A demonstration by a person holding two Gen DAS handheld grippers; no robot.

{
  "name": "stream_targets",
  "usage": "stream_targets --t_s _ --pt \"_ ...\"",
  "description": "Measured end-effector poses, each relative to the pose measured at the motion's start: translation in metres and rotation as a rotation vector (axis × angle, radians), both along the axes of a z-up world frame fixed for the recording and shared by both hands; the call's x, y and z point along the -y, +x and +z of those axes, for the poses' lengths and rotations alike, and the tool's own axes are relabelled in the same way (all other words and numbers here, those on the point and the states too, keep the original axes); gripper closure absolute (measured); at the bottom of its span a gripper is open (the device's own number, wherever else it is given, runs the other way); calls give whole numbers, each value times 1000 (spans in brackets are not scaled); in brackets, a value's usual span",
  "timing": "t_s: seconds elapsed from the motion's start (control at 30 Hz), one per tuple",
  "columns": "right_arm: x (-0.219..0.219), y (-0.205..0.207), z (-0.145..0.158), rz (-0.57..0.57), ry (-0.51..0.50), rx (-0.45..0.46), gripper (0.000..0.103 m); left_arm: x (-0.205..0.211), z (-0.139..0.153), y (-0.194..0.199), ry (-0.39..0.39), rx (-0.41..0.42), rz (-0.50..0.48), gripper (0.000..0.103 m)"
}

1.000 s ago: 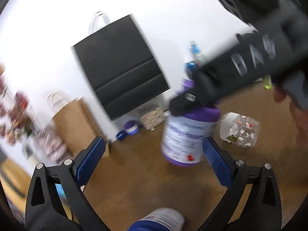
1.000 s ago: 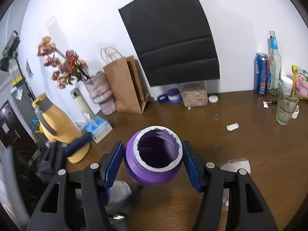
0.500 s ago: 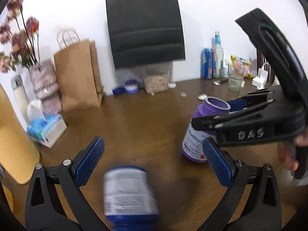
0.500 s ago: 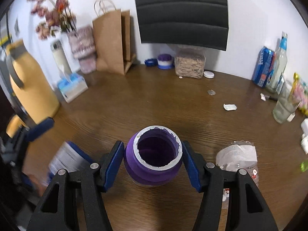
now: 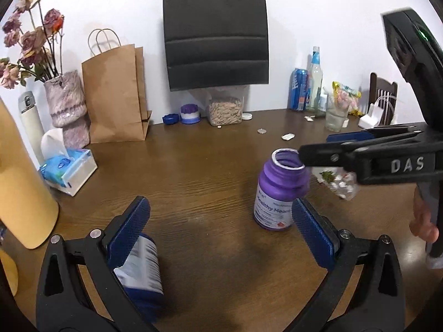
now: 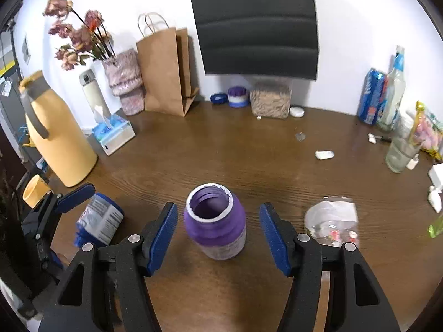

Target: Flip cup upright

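The purple bottle (image 6: 215,221) stands upright, mouth up, between the spread right gripper (image 6: 218,233). It looks light, rigid plastic; grip mid-body. The left gripper (image 5: 221,227) gapes empty.

A plain white wall (image 6: 360,13) is backing the scene, evenly lit, and a black paper bag (image 6: 257,25) is hanging flat on it at twelve o'clock. A dark brown wood-grain worktop (image 6: 221,152) is spreading out below and meeting the wall along its far edge. In the left wrist view the back of a dark wooden chair (image 5: 383,94) is showing at about two o'clock beyond the worktop's far right end, and soft shadows are lying on the wood at six o'clock.
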State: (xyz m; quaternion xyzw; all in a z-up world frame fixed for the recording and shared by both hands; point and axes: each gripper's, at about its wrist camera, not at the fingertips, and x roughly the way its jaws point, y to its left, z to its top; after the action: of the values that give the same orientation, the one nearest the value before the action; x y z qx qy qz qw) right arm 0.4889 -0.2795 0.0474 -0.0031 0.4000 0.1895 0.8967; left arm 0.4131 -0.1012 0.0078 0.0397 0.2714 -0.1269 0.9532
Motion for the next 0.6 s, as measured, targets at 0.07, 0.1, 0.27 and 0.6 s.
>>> stream_targets --t_s 0.07,0.1,0.27,0.6 --pt "9 -14 11 -4 15 11 36 -8 9 -13 -8 7 -6 0" --pt "13 -21 14 -8 15 15 36 -14 14 -20 2 15 7 0" --pt "38 -62 26 -44 2 33 27 -52 29 -54 10 37 102 0" --pt "53 -144 39 -81 48 80 23 -82 54 -128 -37 89 133 0"
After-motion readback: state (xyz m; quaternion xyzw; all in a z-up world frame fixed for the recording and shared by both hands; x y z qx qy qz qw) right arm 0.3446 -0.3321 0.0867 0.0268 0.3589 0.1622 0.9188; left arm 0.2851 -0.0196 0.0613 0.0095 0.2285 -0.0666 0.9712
